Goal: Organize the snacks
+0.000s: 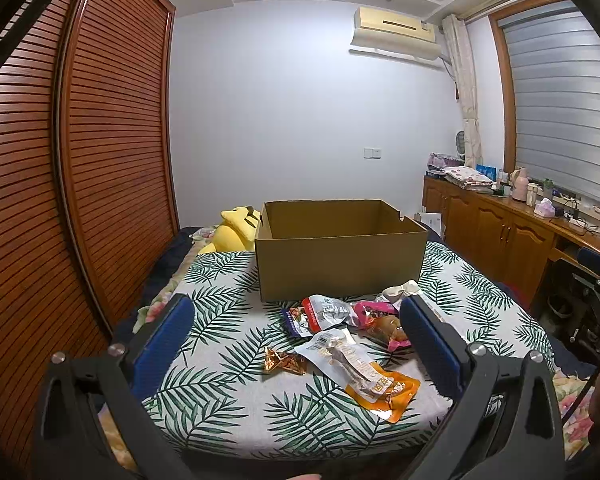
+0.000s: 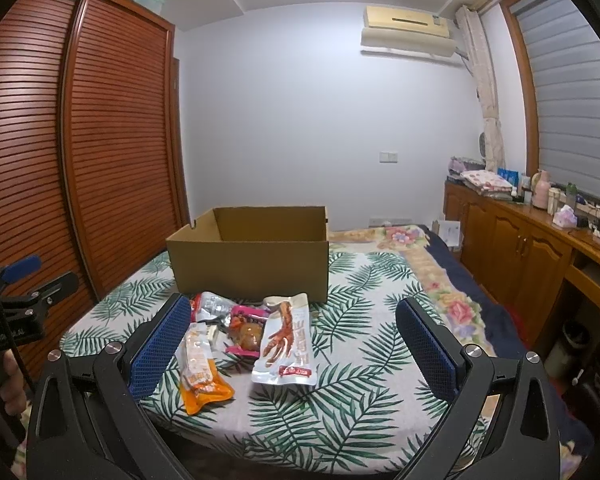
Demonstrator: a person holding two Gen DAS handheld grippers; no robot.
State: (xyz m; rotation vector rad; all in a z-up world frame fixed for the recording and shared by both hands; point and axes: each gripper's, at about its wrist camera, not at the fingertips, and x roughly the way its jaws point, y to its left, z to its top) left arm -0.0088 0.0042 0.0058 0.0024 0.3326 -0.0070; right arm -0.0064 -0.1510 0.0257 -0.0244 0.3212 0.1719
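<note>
1. Cardboard box (image 1: 340,264): we see it open-topped and upright on the leaf-print cloth.
2. Orange-and-clear packet (image 1: 364,372): flat, nearest us.
3. Chicken-foot packet (image 2: 288,340): flat, white.
4. Pink packet (image 2: 244,330): between those two.
5. Red-and-silver packet (image 1: 326,310): just before the box.
6. Small gold wrapper (image 1: 284,362): apart, leftward.

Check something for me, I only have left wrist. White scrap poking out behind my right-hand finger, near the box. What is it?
Observer: A white packet printed with a red chicken foot, lying flat in front of the cardboard box.
Operator: Any snacks to the right of it?
Observer: None; only the leaf-print cloth shows on that side.
Operator: Right gripper holding anything?
Observer: No. The right gripper is open and empty.
</note>
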